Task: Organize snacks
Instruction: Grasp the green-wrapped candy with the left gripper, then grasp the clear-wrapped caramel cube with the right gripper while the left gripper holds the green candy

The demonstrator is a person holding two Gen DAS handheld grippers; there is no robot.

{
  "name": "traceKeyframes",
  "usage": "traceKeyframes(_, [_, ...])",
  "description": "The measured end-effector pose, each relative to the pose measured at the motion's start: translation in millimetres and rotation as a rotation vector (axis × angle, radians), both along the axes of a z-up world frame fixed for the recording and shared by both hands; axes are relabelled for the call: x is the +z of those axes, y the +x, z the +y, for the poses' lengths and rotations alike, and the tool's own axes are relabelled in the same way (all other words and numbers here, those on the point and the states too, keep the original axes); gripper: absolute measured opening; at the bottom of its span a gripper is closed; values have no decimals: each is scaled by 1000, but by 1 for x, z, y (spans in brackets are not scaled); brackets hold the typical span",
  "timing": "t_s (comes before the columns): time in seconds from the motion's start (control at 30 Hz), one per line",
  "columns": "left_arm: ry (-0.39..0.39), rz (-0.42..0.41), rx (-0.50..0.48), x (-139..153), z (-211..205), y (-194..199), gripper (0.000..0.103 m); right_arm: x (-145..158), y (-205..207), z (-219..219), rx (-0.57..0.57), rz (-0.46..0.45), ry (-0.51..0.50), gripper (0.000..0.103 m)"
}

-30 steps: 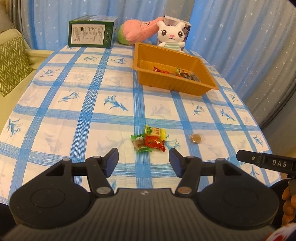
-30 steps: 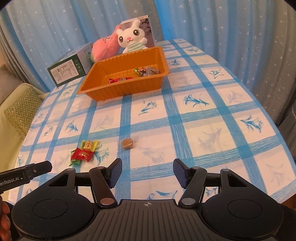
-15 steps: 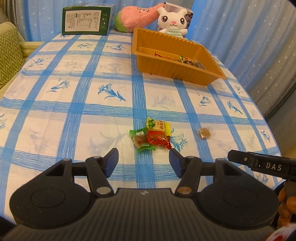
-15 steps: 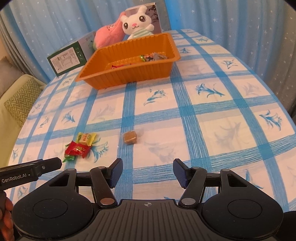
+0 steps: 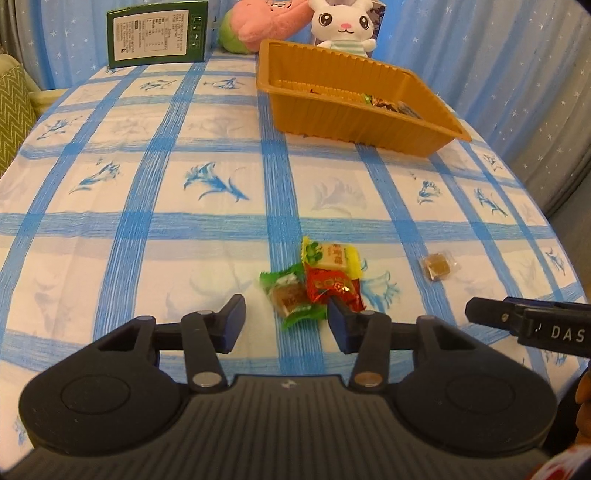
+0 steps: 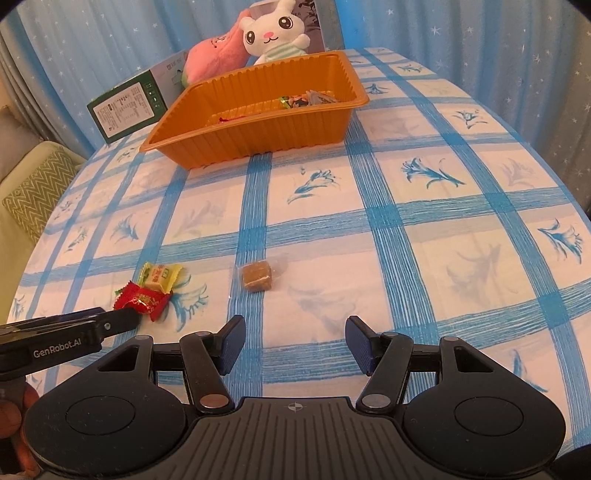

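Both grippers have come down closer to the table [image 5: 92, 236], and the candies look bigger than a moment ago. Going from left to right, the left gripper [image 5: 286, 322] has just been closing its jaws a bit, but they are not clenched; the green candy [image 5: 291, 295] sits between the tips and nothing squeezes it yet. The red candy [image 5: 332, 286] lies right next to the green one and touches the gripper's right tip. The yellow candy [image 5: 332, 256] sits just behind them. The brown candy [image 6: 256, 276] lies alone, a little way off. The right gripper [image 6: 295, 343] waits near it with its jaws apart and nothing in them. Far back, the orange tray [image 6: 258, 133] holds a few more candies. A white bunny toy [image 6: 275, 35] stands behind the tray.
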State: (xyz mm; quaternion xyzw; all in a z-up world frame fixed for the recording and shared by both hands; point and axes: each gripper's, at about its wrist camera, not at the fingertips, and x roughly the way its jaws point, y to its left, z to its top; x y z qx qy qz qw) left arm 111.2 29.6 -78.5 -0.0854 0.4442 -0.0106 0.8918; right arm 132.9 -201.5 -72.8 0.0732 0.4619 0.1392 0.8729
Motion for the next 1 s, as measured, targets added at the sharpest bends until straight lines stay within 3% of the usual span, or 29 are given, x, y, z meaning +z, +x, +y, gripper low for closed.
traceKeyframes(0.13, [3, -8, -11, -1, -2, 5, 40, -1, 4, 2, 2, -5, -6, 61])
traceKeyframes(0.3, [24, -15, -19, -2, -3, 5, 21, -2, 7, 6, 12, -12, -12, 61])
traceKeyframes(0.4, [14, -17, -16, -2, 0, 4, 19, -2, 9, 8, 26, -19, -13, 61])
traceKeyframes(0.83, [-2, -41, 17, 12, 9, -9, 18, -4, 26, 35, 122, -101, -67, 60])
traceKeyframes(1.0, [-13, -45, 17, 14, 9, -10, 18, -13, 30, 47, 159, -112, -106, 50])
